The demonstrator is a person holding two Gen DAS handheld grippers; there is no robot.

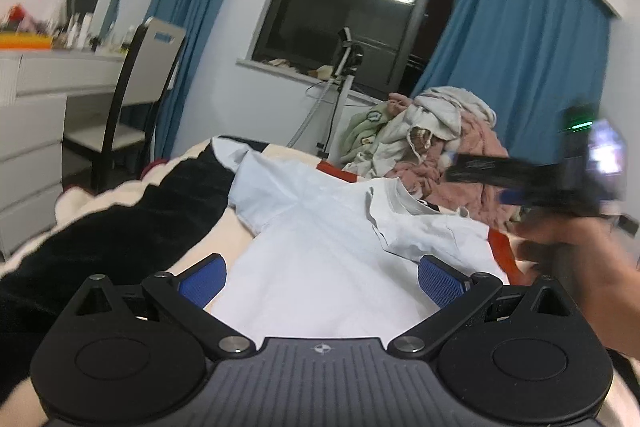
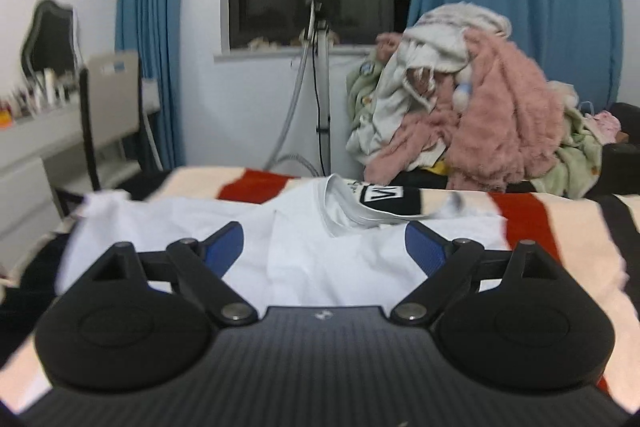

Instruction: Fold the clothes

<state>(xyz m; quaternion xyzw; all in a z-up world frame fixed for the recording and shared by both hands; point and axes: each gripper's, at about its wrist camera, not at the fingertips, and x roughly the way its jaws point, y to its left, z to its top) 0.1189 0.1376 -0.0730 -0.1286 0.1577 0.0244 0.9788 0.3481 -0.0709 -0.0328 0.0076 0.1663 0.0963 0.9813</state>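
Right wrist: tee [image 2: 320, 251] lay flat on striped blanket [image 2: 560, 227], collar label too blurry to read. Right gripper [image 2: 324, 247] spread, empty. Left gripper [image 1: 320, 279] spread too. Clothes pile [image 2: 480, 107] behind, partly cut off.

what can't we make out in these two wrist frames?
- T-shirt hem: left wrist view, hidden behind the left gripper body.
- Right gripper: left wrist view, motion-blurred; its own view shows it open.
- Dresser items: too small and blurred.
- Clothes pile: individual garments unclear.
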